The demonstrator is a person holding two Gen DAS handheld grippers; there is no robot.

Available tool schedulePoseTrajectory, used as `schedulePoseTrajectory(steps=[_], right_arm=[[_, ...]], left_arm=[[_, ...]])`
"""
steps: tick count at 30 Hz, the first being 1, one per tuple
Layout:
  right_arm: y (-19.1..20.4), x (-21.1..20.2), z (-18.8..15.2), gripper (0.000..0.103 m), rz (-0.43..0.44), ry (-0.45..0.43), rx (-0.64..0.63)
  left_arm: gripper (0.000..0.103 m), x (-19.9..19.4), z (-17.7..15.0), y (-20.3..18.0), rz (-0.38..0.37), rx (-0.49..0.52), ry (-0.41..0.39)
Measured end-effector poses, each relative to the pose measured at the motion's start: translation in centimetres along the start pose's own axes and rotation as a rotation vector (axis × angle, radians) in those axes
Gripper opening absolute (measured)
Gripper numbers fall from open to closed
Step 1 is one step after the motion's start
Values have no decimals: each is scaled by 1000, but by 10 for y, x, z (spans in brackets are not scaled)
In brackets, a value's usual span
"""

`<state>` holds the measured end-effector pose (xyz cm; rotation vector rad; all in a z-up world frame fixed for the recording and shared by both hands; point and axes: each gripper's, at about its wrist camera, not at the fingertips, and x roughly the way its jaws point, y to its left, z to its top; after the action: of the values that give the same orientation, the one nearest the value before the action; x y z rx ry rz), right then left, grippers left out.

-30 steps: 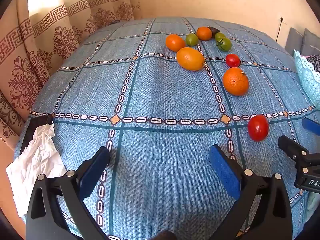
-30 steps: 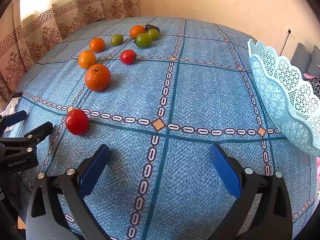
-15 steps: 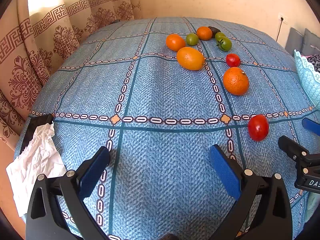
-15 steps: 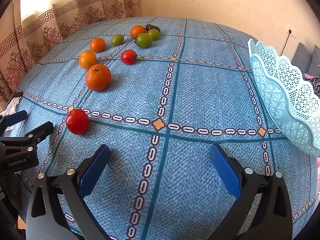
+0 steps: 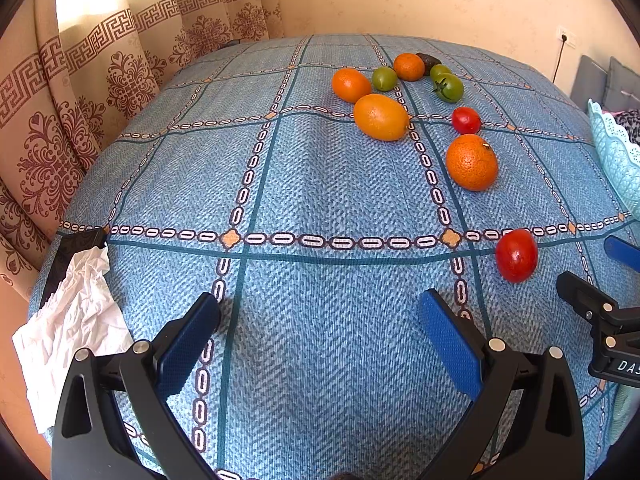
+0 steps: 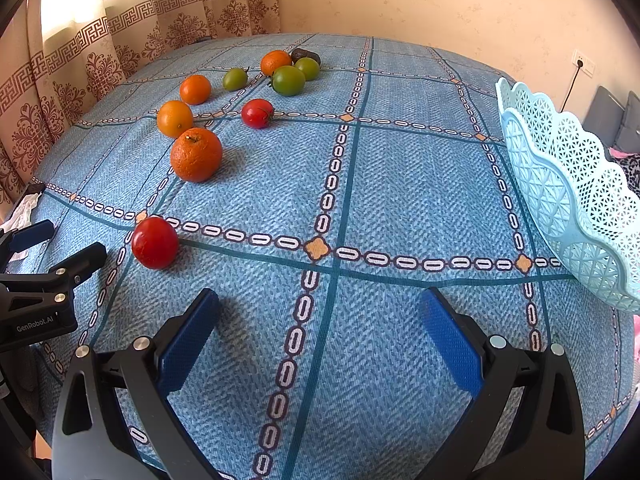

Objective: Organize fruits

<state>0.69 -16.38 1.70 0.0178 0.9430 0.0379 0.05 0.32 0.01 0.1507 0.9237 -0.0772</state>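
**A:** What does the left wrist view show?

**B:** The left gripper (image 5: 320, 312) hovers over a blue patterned tablecloth (image 5: 320, 184), blue-padded jaws spread wide, gripping nothing. A glossy red tomato (image 5: 516, 255) lies just right of it on a chain-print line. Farther off sit a large dimpled orange (image 5: 472, 162), a smooth oval orange fruit (image 5: 381, 117) and a small red tomato (image 5: 466, 120). Crumpled white paper (image 5: 68, 328) lies at the left edge.

**A:** And the right wrist view?

**B:** The right gripper (image 6: 320, 312) is likewise wide open and empty above the cloth. A pale blue lattice plastic basket (image 6: 568, 200) stands to its right, with no fruit visible in it. The nearest tomato sits to its left; green tomatoes (image 6: 288, 80) cluster at the far end.
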Motion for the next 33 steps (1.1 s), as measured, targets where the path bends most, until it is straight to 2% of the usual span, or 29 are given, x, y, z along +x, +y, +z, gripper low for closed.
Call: schedulePoseTrajectory(steps=[9,13,17,24,33], right_arm=[[-1,1,1,101,-2,2,-1],[-3,-5,1,101,42,-12,17],[-4,-13,0,101,94,-26,30],[2,-20,-1,101,115,-60,17],[-1,-19,-1,101,124,-62,32]], left_arm=[[98,-4,1,-4,24,19,-16],[98,-6,2,-2,13,32,-16],[98,-4,5,7,-9,2,2],[98,-5,4,1,-10,14,5],[98,-5,5,2,-18,14,5]])
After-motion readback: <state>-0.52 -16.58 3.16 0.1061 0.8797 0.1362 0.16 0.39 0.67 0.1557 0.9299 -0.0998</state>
